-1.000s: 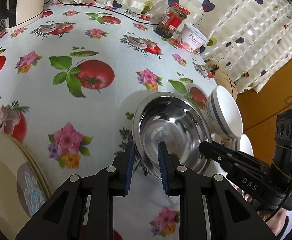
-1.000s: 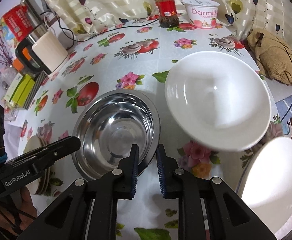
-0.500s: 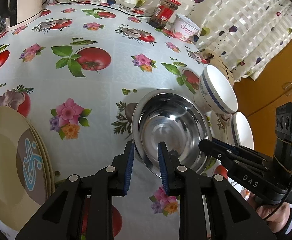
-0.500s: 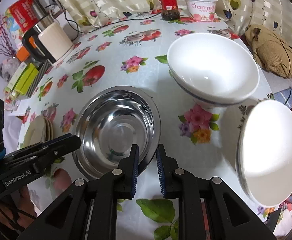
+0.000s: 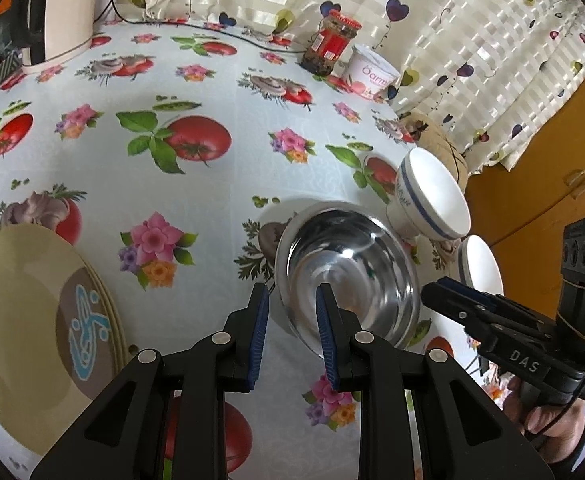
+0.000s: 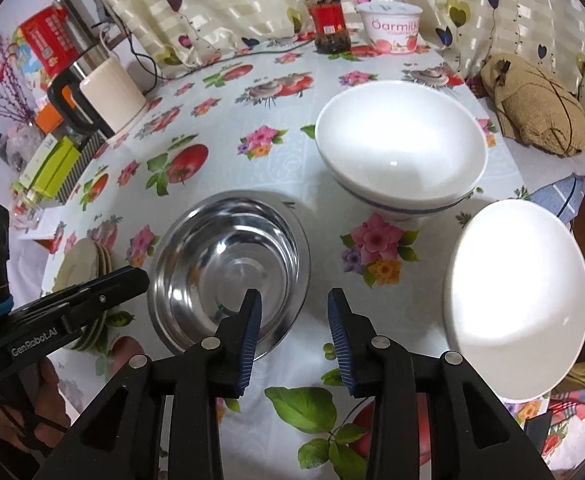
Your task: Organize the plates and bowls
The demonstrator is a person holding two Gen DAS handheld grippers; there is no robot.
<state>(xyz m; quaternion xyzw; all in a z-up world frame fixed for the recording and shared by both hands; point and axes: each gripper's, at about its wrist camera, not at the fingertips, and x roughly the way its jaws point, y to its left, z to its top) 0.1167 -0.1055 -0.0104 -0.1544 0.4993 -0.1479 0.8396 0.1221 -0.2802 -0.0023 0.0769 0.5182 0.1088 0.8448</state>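
A steel bowl (image 5: 348, 276) (image 6: 228, 264) sits at the middle of the flowered tablecloth (image 5: 196, 208). My left gripper (image 5: 291, 292) (image 6: 140, 280) is shut on its rim, one finger outside the wall and one inside. My right gripper (image 6: 292, 300) (image 5: 432, 292) is opening; the bowl's near rim runs between its jaws untouched. Whether the bowl rests on the cloth I cannot tell. A white bowl with a blue band (image 6: 400, 160) (image 5: 432, 200) stands beyond it. A second white bowl (image 6: 516, 304) (image 5: 480, 268) is at the right. A stack of beige plates (image 5: 24, 320) (image 6: 84, 264) lies left.
A kettle (image 6: 108, 92) and boxes (image 6: 52, 168) stand at the far left. A red-lidded jar (image 6: 328, 20) and a yogurt tub (image 6: 392, 28) are by the curtain. A burlap bag (image 6: 532, 108) lies far right, near the table's edge. A hand (image 5: 544, 412) holds the right gripper.
The right jaws have spread apart and let go of the steel bowl's rim. Both grippers and the steel bowl drew back from the white bowls. More of the plate stack now shows.
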